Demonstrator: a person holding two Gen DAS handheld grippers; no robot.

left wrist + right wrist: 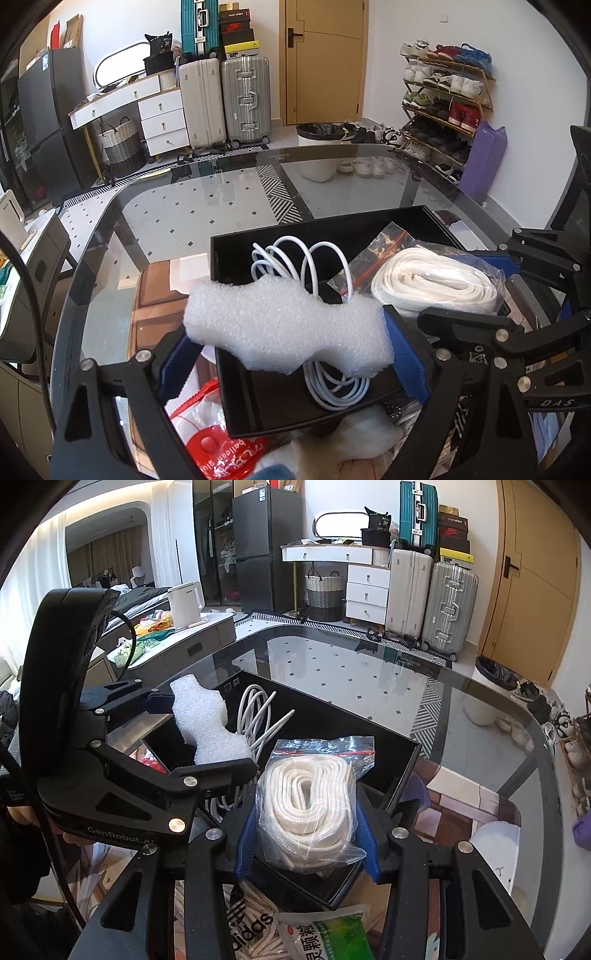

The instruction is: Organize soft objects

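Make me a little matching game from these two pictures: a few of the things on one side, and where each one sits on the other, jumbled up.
Things:
1. white foam block
2. clear zip bag of white woven rope
3. white coiled cable
4. silver hard-shell suitcase

Places:
A. lying loose in the black tray
B. standing on the floor by the tan door
C. pinched in the left gripper
D. pinched in the right gripper

Pairs: 1-C, 2-D, 3-A, 4-B
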